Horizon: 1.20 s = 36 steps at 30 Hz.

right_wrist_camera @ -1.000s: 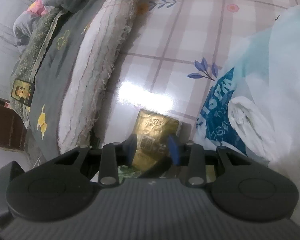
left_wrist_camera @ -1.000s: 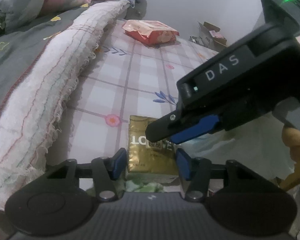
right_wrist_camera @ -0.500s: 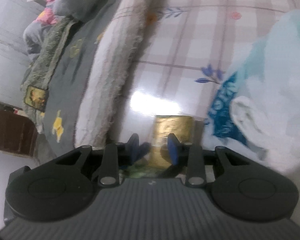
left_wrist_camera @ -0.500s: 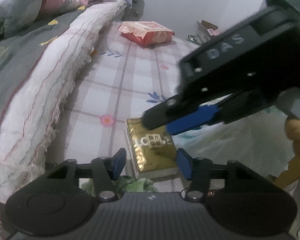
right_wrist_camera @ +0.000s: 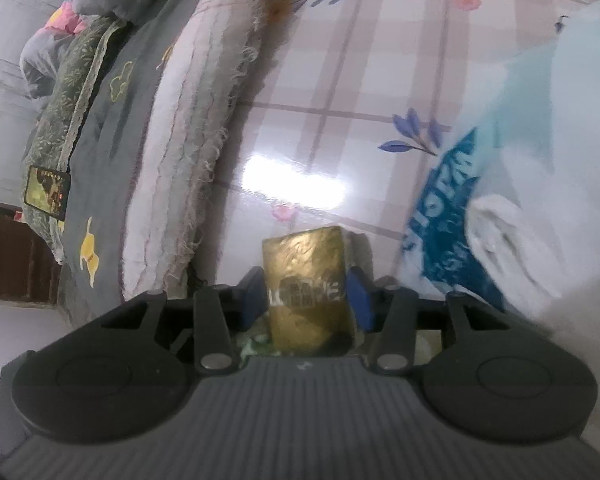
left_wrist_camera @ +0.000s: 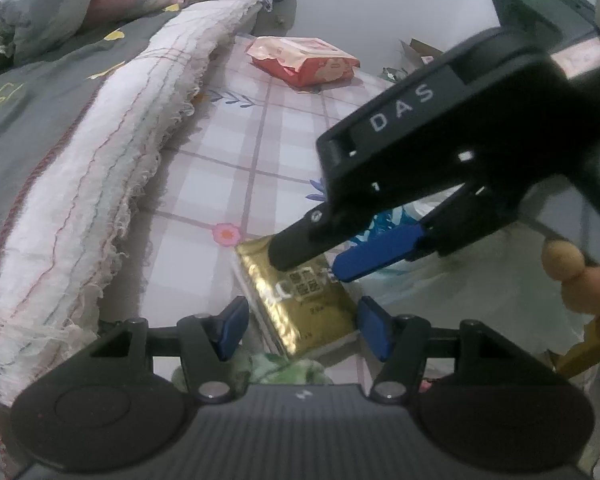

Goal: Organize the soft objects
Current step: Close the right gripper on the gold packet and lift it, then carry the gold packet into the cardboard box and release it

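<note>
My right hand-held gripper [right_wrist_camera: 306, 294] has its blue pads on either side of the gold tissue pack [right_wrist_camera: 305, 276]; they look pressed to its flanks, so I judge it clamped on the pack, which shows lifted at that end in my right wrist view. My left hand-held gripper [left_wrist_camera: 300, 326] stands apart, its pads flanking the pack's near end without touching it. The pack lies on the bench [left_wrist_camera: 228, 168], a checked floral cloth, near its front edge, just beside the white frayed blanket [left_wrist_camera: 100, 184] on the bed. A crumpled green thing [left_wrist_camera: 276, 368] sits under my left gripper. To the right a pale plastic bag [right_wrist_camera: 520, 160] holds something white.

As I judge it, the tidying is early: the gold pack is only being picked up, and a red-orange packet [left_wrist_camera: 304, 60] waits at the bench's far edge.

Readable writing: "DAS" on the right gripper's body. The pack's print and code block are too blurred to read, and so is the blue lettering on the bag.
</note>
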Tool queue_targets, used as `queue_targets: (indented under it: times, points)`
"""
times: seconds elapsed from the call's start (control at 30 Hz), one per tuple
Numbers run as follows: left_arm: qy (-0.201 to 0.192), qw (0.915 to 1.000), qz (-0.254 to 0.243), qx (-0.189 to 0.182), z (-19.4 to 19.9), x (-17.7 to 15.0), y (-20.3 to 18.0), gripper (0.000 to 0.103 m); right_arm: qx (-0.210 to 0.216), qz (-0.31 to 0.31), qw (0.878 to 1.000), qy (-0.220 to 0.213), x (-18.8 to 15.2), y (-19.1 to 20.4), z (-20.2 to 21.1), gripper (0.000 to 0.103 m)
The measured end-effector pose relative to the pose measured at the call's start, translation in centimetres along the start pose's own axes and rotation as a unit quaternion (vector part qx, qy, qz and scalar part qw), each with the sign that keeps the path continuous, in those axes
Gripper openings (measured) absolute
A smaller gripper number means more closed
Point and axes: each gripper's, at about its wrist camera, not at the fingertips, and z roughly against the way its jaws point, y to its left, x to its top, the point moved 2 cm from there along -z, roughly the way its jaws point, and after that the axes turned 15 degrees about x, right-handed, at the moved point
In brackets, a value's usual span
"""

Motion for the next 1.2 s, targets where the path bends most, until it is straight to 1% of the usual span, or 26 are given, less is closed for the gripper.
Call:
queue_targets:
  times: [0.2,0.33,0.47,0.57,0.7,0.97,1.1,1.2]
  points:
    - [0.012,0.9998,0.009,-0.009,-0.3,0.2,0.6,0.064,-0.012,-0.007,1.000,-0.001,0.2,-0.6,-0.5,0.046]
    - [0.015,0.9997,0.007,-0.017,-0.5,0.2,0.5,0.064,0.003,-0.012,1.000,0.013,-0.1,-0.9,-1.1,0.049]
    - [0.008,1.0000,0.002,-0.005,-0.8,0.4,0.4,0.063,0.001,0.008,1.000,0.012,-0.4,-0.3,-1.4,0.051]
    - [0.005,1.0000,0.004,0.004,-0.6,0.8,0.4,0.060,0.006,0.010,1.000,0.008,-0.5,-0.2,-1.4,0.049]
    - [-0.004,0.9999,0.004,0.012,-0.1,1.2,0.4,0.059,0.015,0.017,1.000,0.000,-0.5,0.1,-0.9,0.047]
    - [-0.034,0.9989,0.000,0.031,2.2,2.3,0.0,0.059,0.036,0.041,0.998,-0.024,-0.8,1.8,1.5,0.046]
    - [-0.057,0.9975,-0.010,0.041,4.3,3.0,-0.7,0.059,0.055,0.054,0.996,-0.048,-1.3,2.9,3.7,0.046]
    - [-0.078,0.9960,-0.018,0.041,5.9,3.9,-1.6,0.059,0.066,0.064,0.993,-0.076,-1.9,3.4,6.2,0.046]
